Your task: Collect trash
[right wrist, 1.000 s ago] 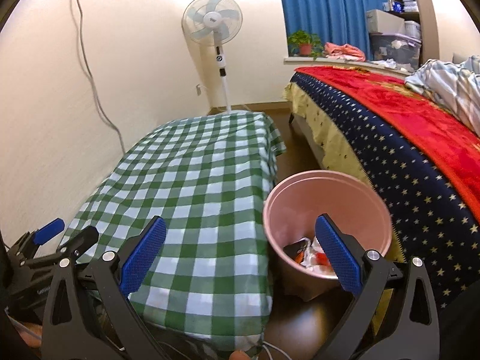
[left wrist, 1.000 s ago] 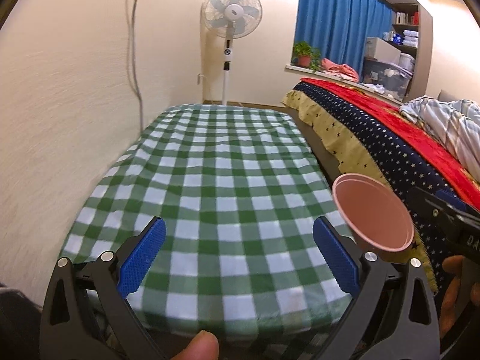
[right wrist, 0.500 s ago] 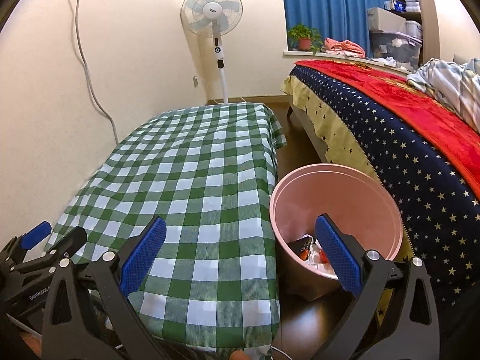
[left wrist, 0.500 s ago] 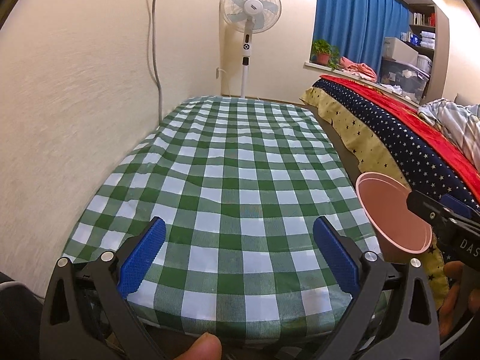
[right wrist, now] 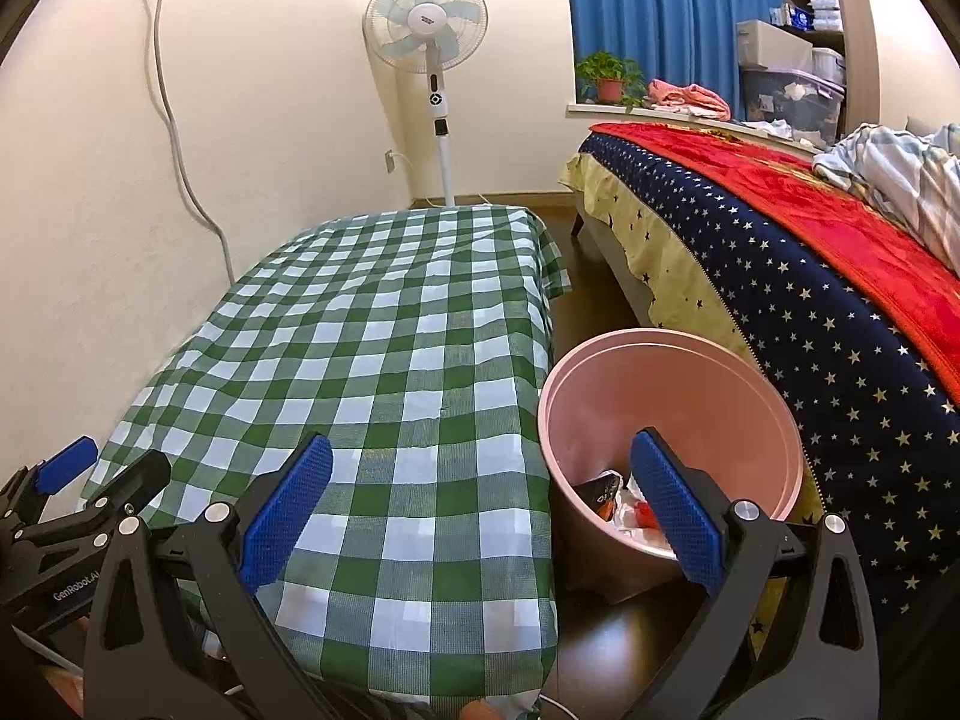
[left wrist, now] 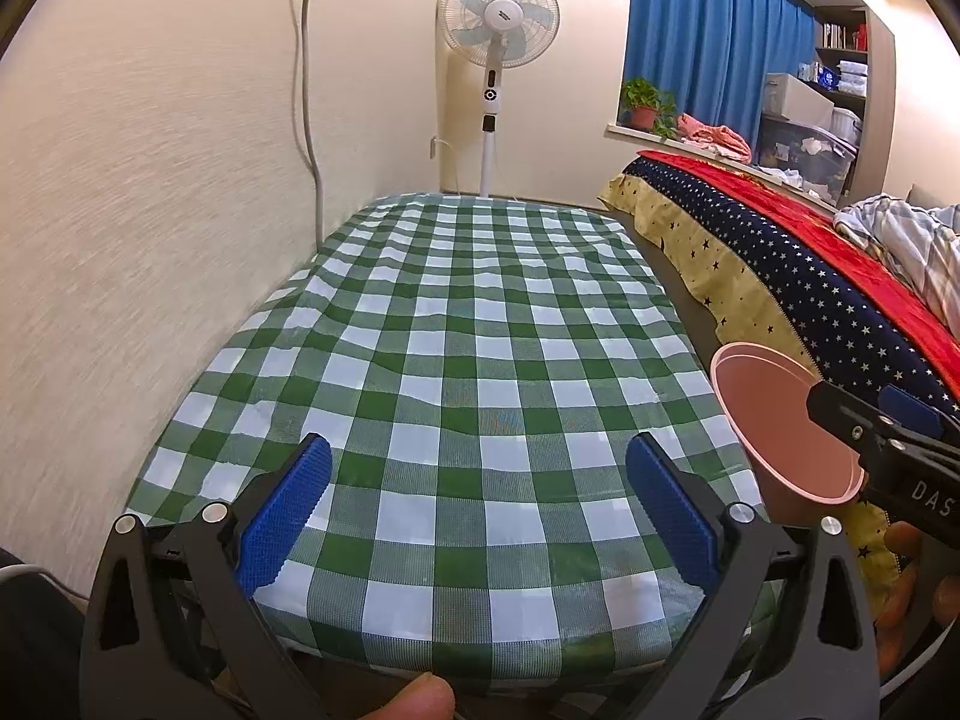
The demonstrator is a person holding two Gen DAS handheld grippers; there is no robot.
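Observation:
A pink bin (right wrist: pixel 606 396) stands on the floor between the checked table and the bed, with crumpled wrappers (right wrist: pixel 618 501) at its bottom. It also shows in the left wrist view (left wrist: pixel 780 426) at the right. My left gripper (left wrist: pixel 477 516) is open and empty above the near end of the green-and-white checked tablecloth (left wrist: pixel 480 324). My right gripper (right wrist: pixel 480 513) is open and empty, its right finger (right wrist: pixel 672 504) in front of the bin's mouth. No trash shows on the tablecloth (right wrist: pixel 384 324).
A standing fan (left wrist: pixel 498 18) is at the far wall. A bed with a star-patterned cover (right wrist: pixel 810 300) runs along the right. A cable (left wrist: pixel 306 90) hangs down the left wall. Dark floor (right wrist: pixel 588 270) lies between table and bed.
Both grippers have pulled back and tilted up a little, so more of the table and far wall shows. Both stay open and empty. The bin has not moved.

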